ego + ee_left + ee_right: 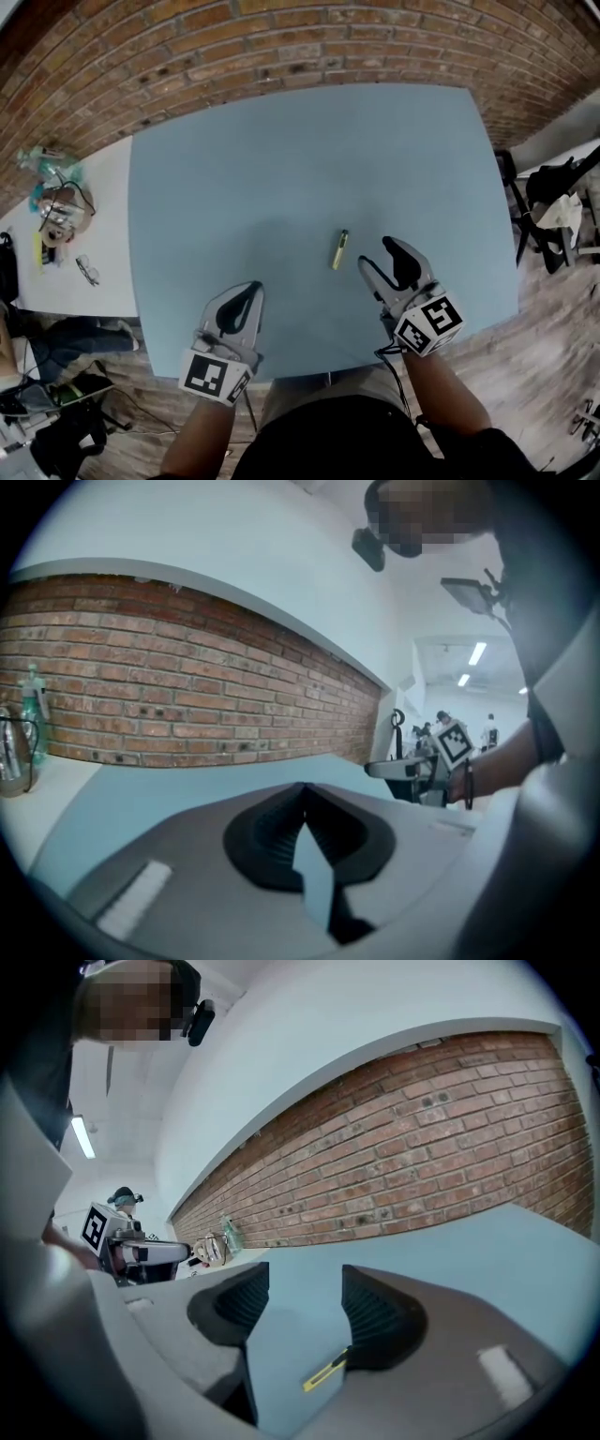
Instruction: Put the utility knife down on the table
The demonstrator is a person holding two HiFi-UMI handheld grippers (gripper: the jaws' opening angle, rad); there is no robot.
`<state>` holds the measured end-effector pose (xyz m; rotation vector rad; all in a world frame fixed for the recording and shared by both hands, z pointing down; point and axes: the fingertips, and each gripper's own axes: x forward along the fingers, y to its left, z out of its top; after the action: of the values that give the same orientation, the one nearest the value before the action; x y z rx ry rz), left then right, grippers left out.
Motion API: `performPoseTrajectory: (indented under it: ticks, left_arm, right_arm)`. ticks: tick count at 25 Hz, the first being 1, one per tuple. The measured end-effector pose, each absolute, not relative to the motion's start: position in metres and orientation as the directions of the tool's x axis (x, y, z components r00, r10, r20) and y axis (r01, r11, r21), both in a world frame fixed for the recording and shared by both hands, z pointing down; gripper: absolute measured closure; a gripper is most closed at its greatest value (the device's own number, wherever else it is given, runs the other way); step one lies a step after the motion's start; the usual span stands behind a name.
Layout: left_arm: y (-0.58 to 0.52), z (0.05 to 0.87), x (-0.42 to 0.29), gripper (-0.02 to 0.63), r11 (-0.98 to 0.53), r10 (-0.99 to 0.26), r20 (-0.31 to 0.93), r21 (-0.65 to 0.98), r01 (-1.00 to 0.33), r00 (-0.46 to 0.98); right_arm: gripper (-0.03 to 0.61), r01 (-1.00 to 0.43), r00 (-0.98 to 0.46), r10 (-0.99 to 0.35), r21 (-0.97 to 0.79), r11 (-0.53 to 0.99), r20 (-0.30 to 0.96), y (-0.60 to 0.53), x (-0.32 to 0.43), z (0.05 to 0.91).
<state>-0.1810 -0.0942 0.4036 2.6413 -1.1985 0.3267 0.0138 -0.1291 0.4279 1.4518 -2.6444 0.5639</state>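
A yellow utility knife (339,249) lies flat on the pale blue table (281,169), left of my right gripper (382,255). That gripper hovers above the table with its jaws apart and nothing between them. In the right gripper view the knife (326,1371) shows on the table below the gap between the jaws of the right gripper (302,1309). My left gripper (255,291) is over the table's near edge, jaws together and empty. In the left gripper view the left gripper (304,819) has its dark pads meeting.
A brick wall (281,47) runs behind the table. A white side table (66,272) at the left holds bottles, a cable and glasses. A chair with bags (553,206) stands at the right. The person's legs are below the table's near edge.
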Motion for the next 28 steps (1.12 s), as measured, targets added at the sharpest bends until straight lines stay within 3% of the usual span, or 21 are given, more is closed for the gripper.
performPoseTrajectory:
  ticks: [28]
  left_arm:
    - [-0.107, 0.342, -0.162, 0.611, -0.679, -0.715, 0.161, 0.070, -0.731, 0.680]
  right_arm:
    - [0.456, -0.844, -0.526, -0.843, -0.189, 0.501, 0.116, -0.117, 0.040, 0.341]
